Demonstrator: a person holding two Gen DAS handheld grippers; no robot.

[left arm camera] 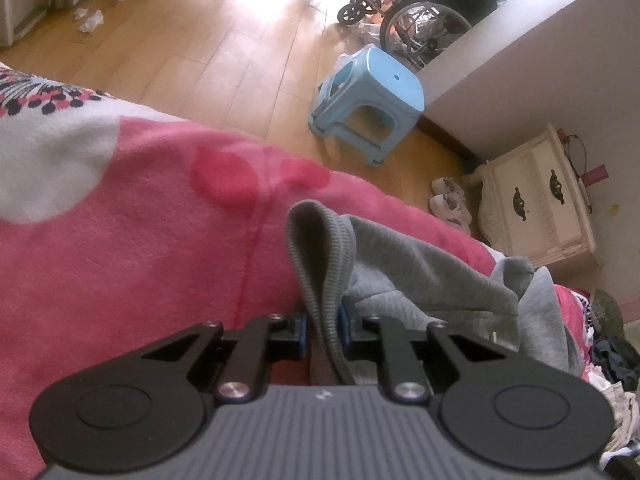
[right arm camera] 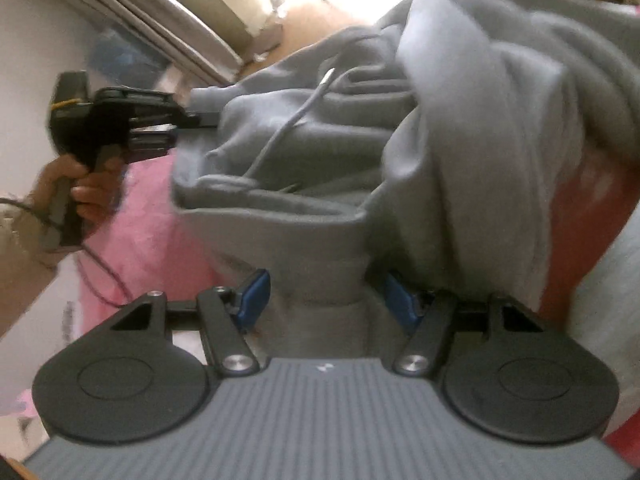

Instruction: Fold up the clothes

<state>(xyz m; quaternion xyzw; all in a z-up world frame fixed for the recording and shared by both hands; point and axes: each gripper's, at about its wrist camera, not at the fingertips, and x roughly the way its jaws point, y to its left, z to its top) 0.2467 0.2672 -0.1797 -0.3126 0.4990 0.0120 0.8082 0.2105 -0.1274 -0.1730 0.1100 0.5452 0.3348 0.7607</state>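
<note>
Blue pads of the left tongs (left arm camera: 323, 334) are pinched on a ribbed grey cuff, a fold of which stands up just beyond the tips. That cuff belongs to a grey hoodie (left arm camera: 420, 264) lying crumpled on a pink blanket (left arm camera: 120, 240) with white and red patches. Past the blanket's edge come a wooden floor (left arm camera: 200, 60), a light-blue stool (left arm camera: 372, 96), a cream bedside cabinet (left arm camera: 532, 196) with white shoes (left arm camera: 448, 200) beside it, and a wheelchair (left arm camera: 404, 12) farther off.

From the right wrist, the right tongs (right arm camera: 326, 300) stand spread, with a band of the same hoodie (right arm camera: 460, 140) running between the blue pads; the left pad stands clear of the cloth, and whether the right one touches it I cannot tell. Beyond them the cloth bunches up, its drawstring (right arm camera: 288, 124) lying across the folds. At the far left a hand (right arm camera: 76, 188) holds the other tongs (right arm camera: 202, 118) level, their tips meeting the hoodie's edge.
</note>
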